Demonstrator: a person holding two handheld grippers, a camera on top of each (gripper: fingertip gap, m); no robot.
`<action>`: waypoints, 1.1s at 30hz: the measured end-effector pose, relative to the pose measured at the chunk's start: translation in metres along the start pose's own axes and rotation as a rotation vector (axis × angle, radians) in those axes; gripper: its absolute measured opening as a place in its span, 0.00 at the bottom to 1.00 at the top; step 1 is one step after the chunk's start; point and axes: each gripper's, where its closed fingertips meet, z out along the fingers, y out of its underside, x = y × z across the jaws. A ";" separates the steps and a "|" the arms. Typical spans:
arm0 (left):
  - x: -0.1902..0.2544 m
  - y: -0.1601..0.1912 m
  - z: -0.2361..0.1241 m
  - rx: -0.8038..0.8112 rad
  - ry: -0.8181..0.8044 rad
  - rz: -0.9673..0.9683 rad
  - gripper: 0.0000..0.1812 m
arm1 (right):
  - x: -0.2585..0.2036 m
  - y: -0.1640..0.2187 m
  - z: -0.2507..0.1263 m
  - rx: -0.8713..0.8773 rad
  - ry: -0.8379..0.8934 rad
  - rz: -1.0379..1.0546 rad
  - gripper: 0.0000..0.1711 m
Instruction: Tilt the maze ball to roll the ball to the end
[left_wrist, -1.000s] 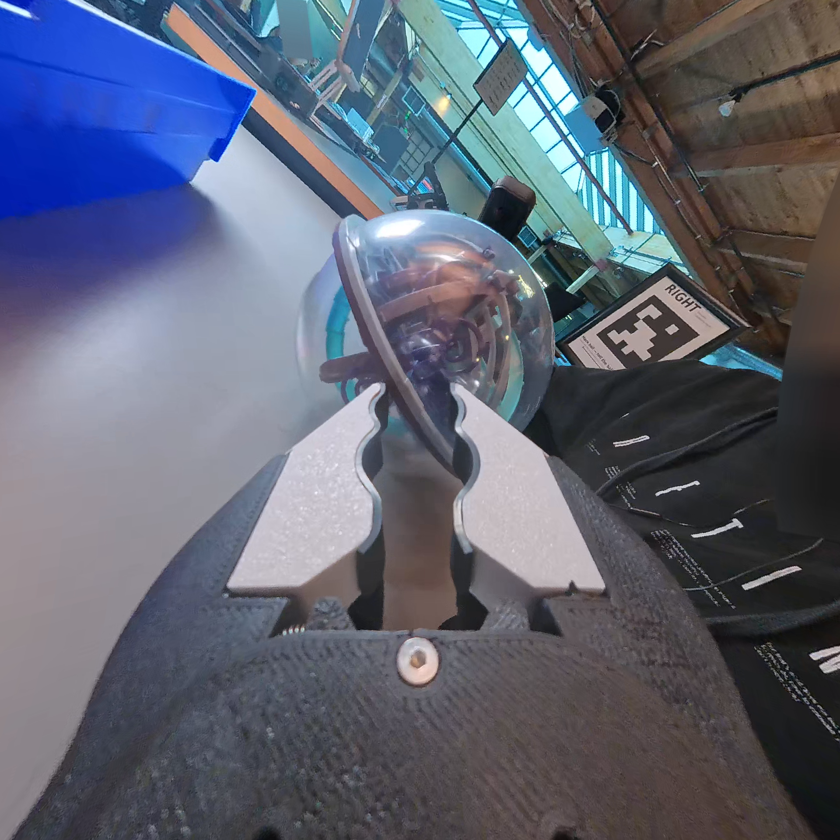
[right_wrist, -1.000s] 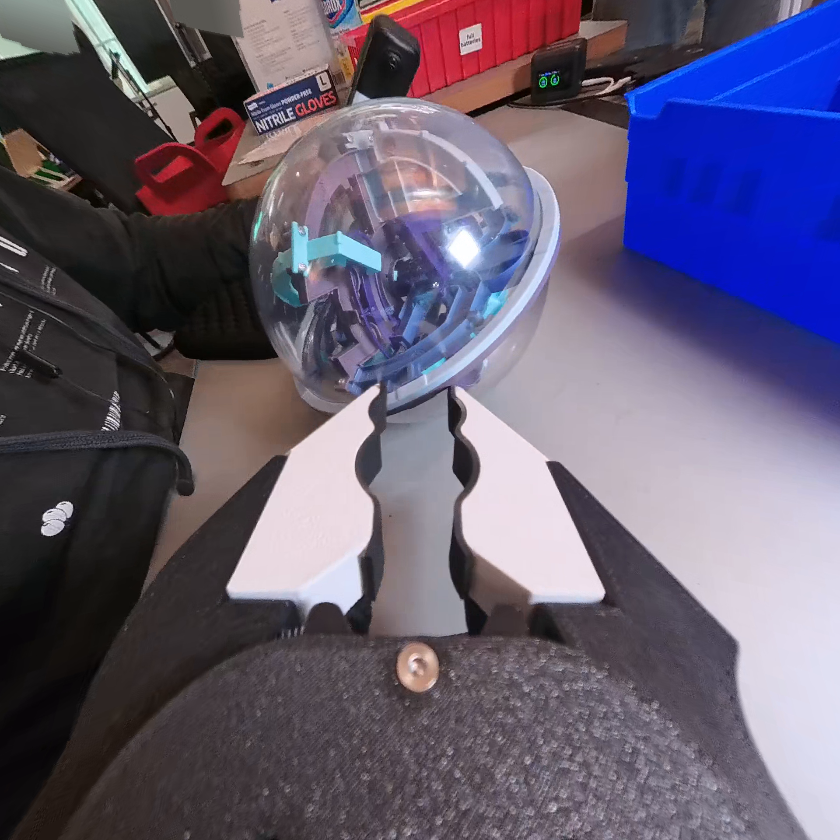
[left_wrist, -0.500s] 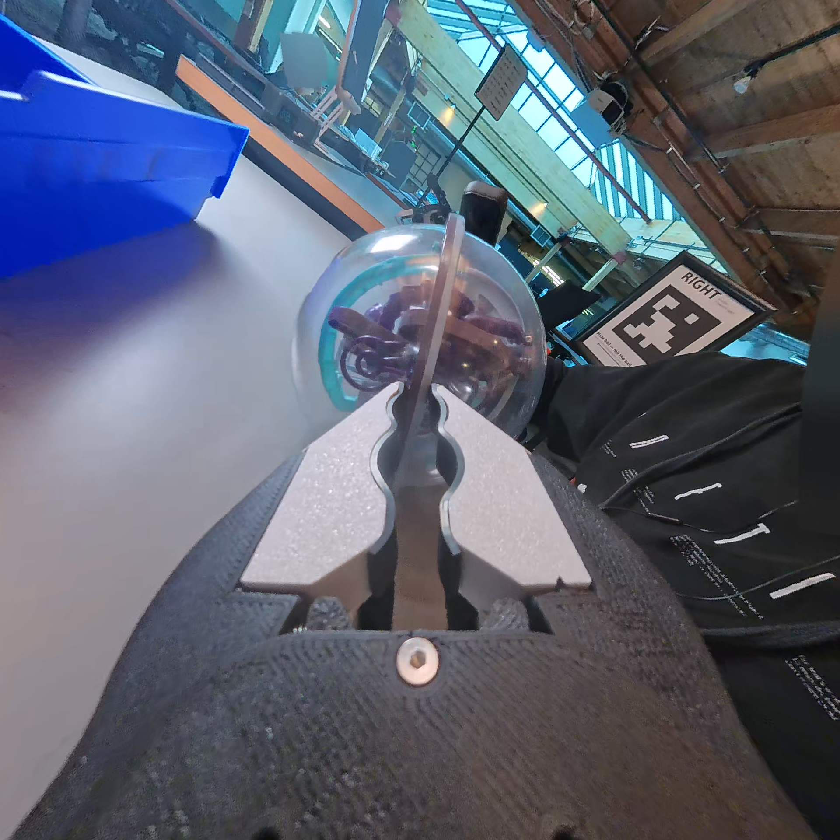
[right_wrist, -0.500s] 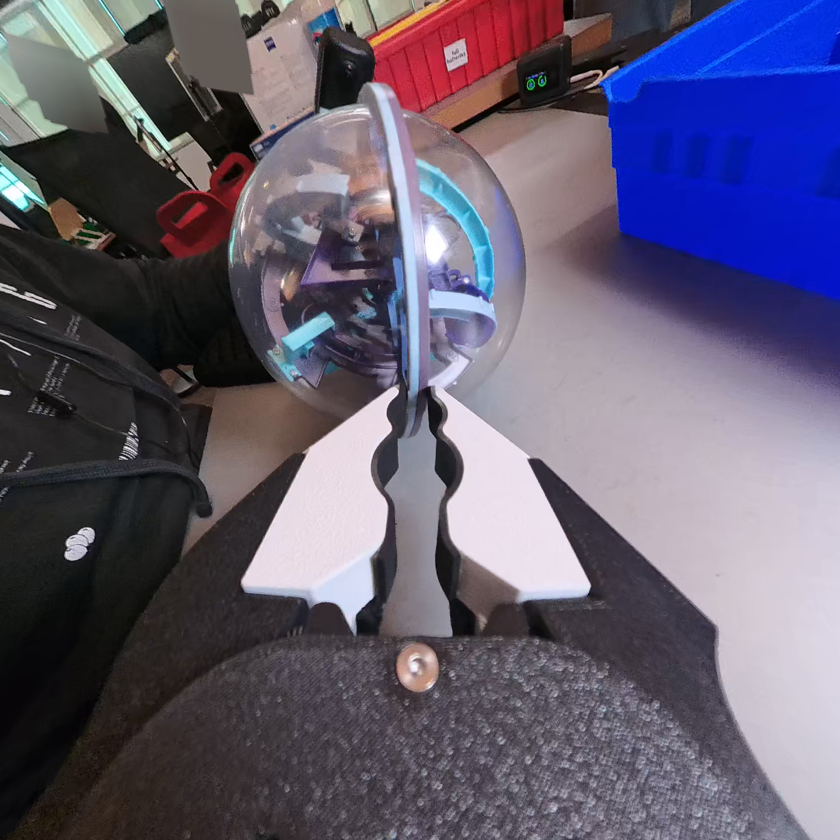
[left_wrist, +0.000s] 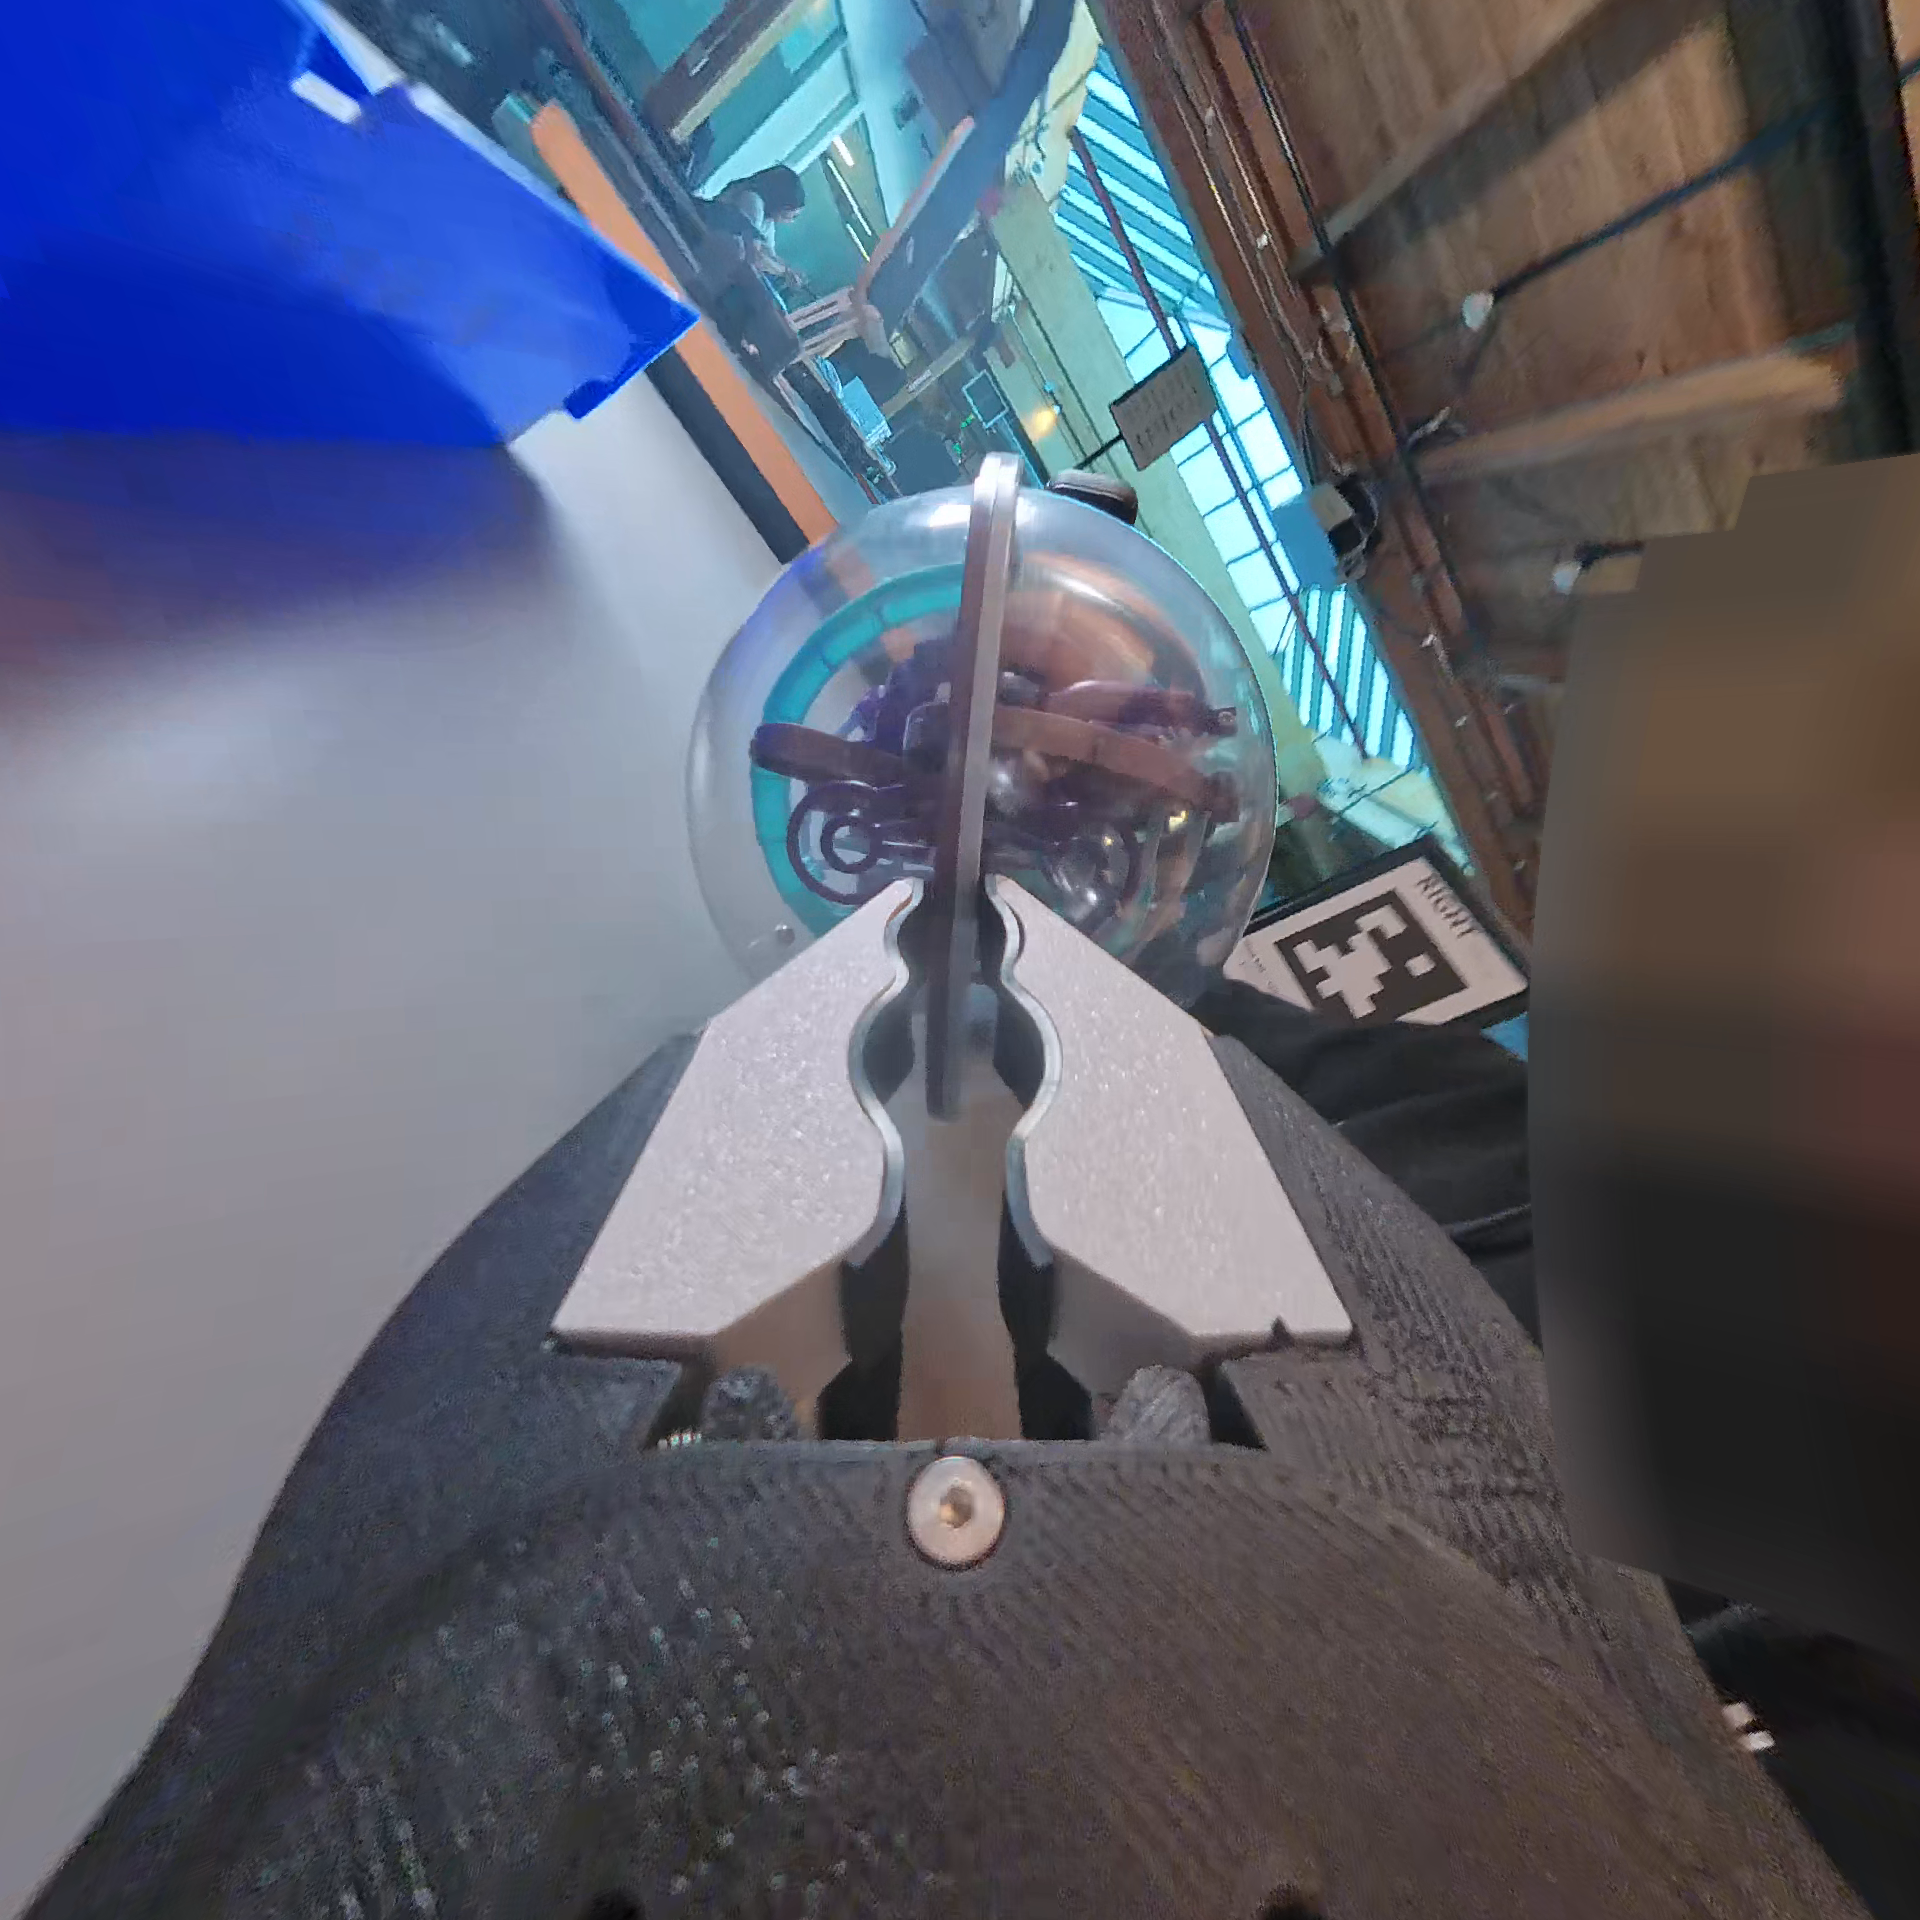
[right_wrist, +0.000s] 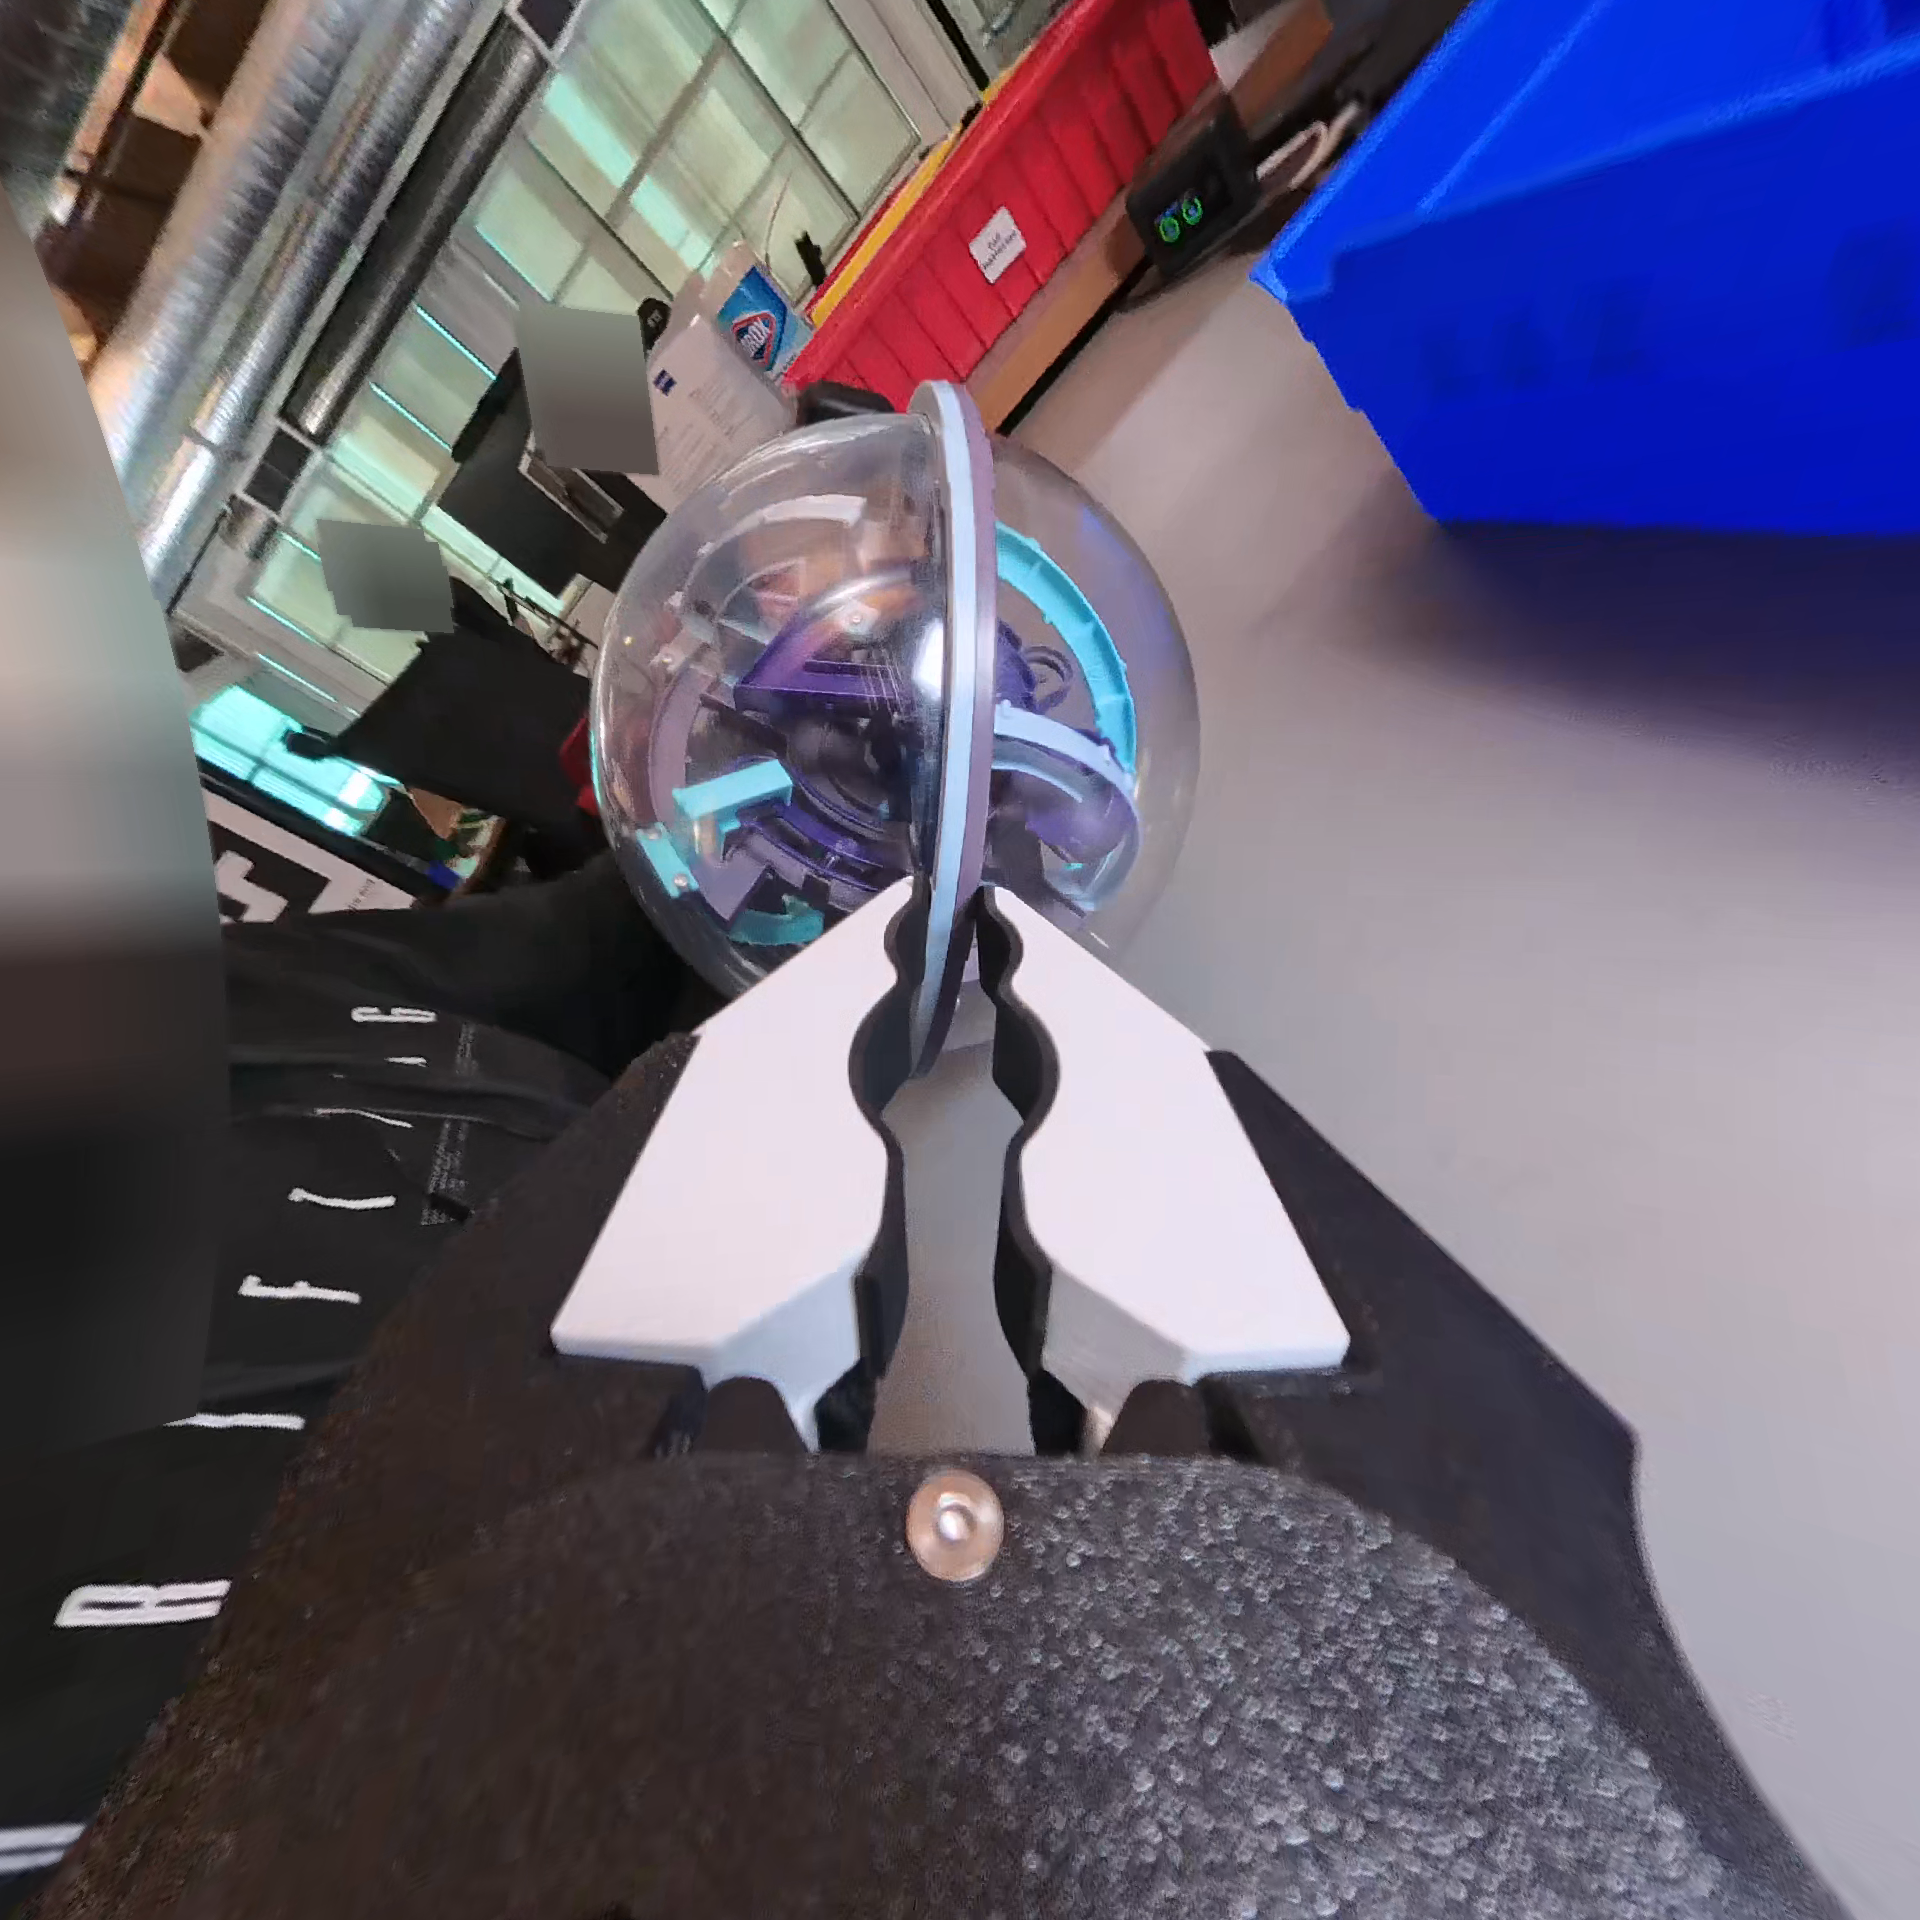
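The maze ball (left_wrist: 1091, 727) is a clear sphere with purple, teal and brown tracks inside and a flat grey rim around its middle. In the left wrist view my left gripper (left_wrist: 951, 904) is shut on that rim, which stands edge-on between the fingers. In the right wrist view the maze ball (right_wrist: 810, 707) is held the same way: my right gripper (right_wrist: 951, 914) is shut on the rim from the opposite side. The ball is lifted above the grey table (right_wrist: 1558, 935). I cannot make out the small ball inside.
A blue bin (left_wrist: 260, 229) stands on the table beyond the ball; it also shows in the right wrist view (right_wrist: 1662, 291). A person in a black garment (right_wrist: 343, 1195) sits close on one side. A black-and-white marker card (left_wrist: 1382, 956) stands behind the ball.
Both grippers closed onto the ball's rim as it turned edge-on between the fingers. Both views have since rolled, so the table and bin now lie at a steeper slant.
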 end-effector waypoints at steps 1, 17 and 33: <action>-0.004 0.001 -0.001 0.003 -0.003 -0.040 0.03 | 0.003 0.002 0.002 -0.007 0.002 0.036 0.04; -0.030 0.008 -0.005 -0.013 -0.032 -0.190 0.03 | 0.032 0.004 0.012 -0.005 -0.004 0.259 0.03; -0.039 0.005 -0.010 0.004 -0.072 -0.168 0.04 | 0.020 0.005 0.015 0.020 -0.037 0.202 0.04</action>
